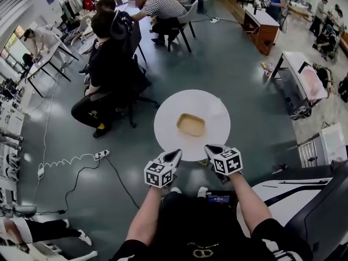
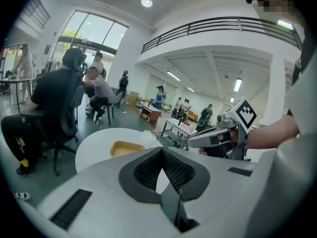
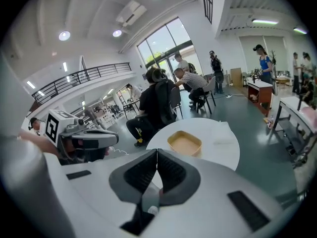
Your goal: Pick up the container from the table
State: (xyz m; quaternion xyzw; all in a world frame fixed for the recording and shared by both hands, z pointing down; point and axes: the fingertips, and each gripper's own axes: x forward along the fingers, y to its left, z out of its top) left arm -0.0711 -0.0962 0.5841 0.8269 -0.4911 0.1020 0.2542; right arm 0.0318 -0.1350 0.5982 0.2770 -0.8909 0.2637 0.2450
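Container (image 1: 191, 124), a shallow tan tray that looks empty, sits open side up near the middle of a round white bench (image 1: 166, 137), untouched, while the left tool (image 1: 175, 155) and the right tool (image 1: 210, 148) hover side by side over the near rim, both short of it. Each tool's jaws are pressed together with nothing between them, so neither is set to take a wall of the tray. The likeliest slip from here, on this showing, is a reach made with jaws closed: the tips would nudge the light container across the smooth top instead of gripping it. A hard enough push could send it toward the far side, where a seated person (image 1: 106, 64) is just beside the bench. The tray's low, thin rim looks a poor hold too; a pinch on one wall alone may let it tilt, flex or slide free as it lifts. With the two tools so near each other and aimed at the same side, they could also knock together or crowd one another at the rim, and a jaw lowered too steeply might strike the bench before it closes.
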